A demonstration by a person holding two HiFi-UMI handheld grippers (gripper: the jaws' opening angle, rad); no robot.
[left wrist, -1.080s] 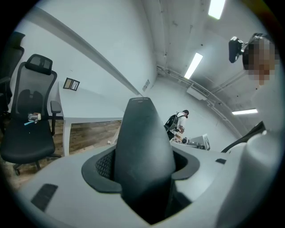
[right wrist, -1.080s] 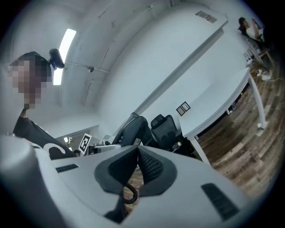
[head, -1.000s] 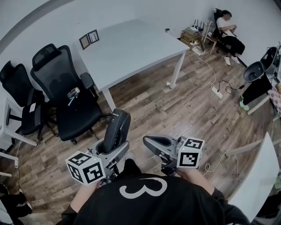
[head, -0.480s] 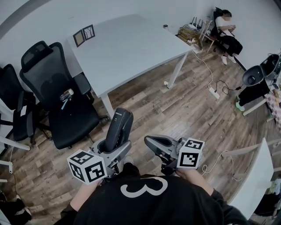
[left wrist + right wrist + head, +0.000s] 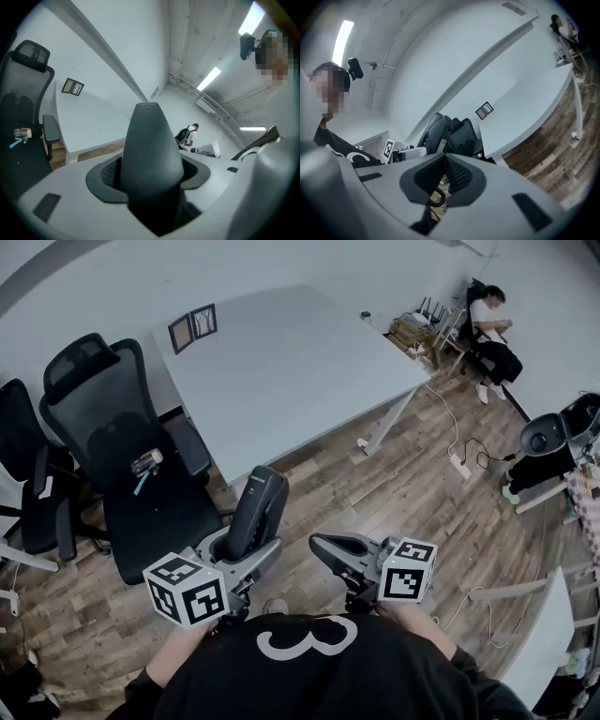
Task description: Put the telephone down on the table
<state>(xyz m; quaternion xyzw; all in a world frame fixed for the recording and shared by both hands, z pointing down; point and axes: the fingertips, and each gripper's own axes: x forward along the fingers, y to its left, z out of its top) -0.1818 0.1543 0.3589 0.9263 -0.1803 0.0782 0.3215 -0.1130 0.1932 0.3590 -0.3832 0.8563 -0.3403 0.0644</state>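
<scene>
left gripper (image 5: 242, 557) pinches the telephone (image 5: 259, 510) upright; right gripper (image 5: 321, 546) pressed together, empty.

Big white "3" on person's blk shirt (image 5: 375, 681); tiny print on telephone (image 5: 259, 514) too small to read.

Cool, even light comes from ceiling strip lamps (image 5: 211, 78) high beyond the white table (image 5: 281, 362), whose top looks washed out; shadow beneath it is soft. Fisheye bending warps and darkens every view's edges.
</scene>
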